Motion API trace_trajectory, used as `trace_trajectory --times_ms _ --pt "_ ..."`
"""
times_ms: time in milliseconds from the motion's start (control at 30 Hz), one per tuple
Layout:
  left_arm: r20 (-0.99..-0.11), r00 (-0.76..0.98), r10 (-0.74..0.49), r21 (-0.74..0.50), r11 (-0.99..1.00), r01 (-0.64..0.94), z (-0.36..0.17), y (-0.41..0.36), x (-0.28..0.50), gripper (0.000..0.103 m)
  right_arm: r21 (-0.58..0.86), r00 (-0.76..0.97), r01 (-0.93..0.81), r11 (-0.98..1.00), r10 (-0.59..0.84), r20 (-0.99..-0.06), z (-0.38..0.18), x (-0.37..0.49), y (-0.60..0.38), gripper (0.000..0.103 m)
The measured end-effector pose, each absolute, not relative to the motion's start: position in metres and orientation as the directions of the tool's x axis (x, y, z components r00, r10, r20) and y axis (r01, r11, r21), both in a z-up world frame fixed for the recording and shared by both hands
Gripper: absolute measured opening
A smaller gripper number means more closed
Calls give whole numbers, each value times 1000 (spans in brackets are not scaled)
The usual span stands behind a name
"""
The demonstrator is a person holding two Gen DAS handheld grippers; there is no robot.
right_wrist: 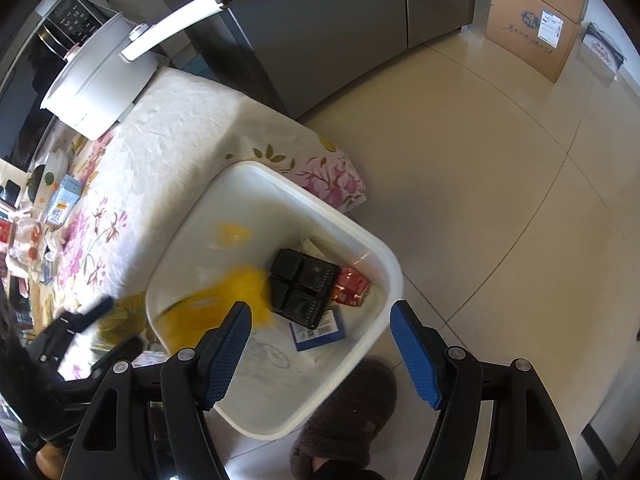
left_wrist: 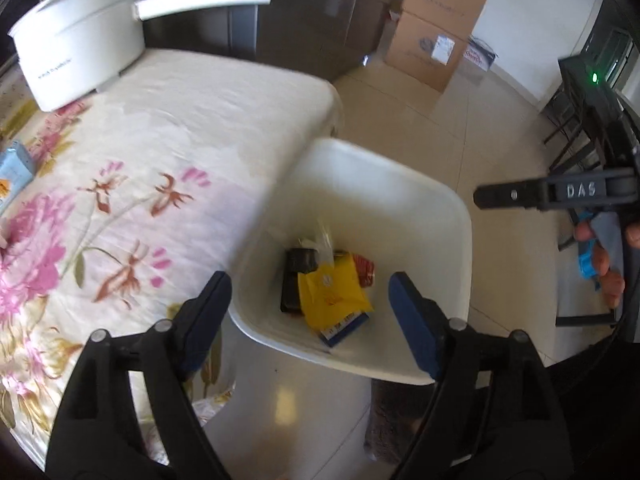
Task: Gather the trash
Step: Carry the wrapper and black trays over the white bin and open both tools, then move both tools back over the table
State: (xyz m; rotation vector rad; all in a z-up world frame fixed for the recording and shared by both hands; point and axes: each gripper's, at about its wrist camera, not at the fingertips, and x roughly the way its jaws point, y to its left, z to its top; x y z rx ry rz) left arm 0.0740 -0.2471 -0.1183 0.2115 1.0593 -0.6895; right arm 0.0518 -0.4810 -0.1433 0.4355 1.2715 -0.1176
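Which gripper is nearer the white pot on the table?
Left. The left gripper hangs open over the bin's table-side rim, closer to the white pot. The right gripper is open over the bin's floor side, farther away.

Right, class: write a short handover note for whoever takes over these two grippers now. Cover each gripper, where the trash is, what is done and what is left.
Left gripper: open, empty, above the white bin.
Right gripper: open, empty, also over the bin.
Done: a yellow packet, black tray, red wrapper and blue box are in the bin.
Left: items at the far end of the floral tablecloth, including a light blue carton; check which are trash.
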Motion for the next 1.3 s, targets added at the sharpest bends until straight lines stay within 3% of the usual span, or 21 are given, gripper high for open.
trace_trajectory --times_ms 400,633,733,967,1300 --pt "-869 325 -372 -140 816 561 -116 -222 83 83 246 307 302 921 151 -940 -140 59 -471 73" --pt "-871 363 -330 -111 853 511 -109 -193 90 96 229 312 281 932 137 -940 -133 68 -454 74" --pt "-876 364 -315 -119 875 470 -107 -174 96 99 215 323 267 939 123 -938 -128 73 -444 80" --pt "-885 357 -298 -174 924 342 -101 -113 109 99 213 353 217 953 127 -927 -119 93 -410 84" --pt "-884 406 -232 -160 966 204 -82 -34 131 100 199 349 160 967 133 -928 -111 123 -352 84"
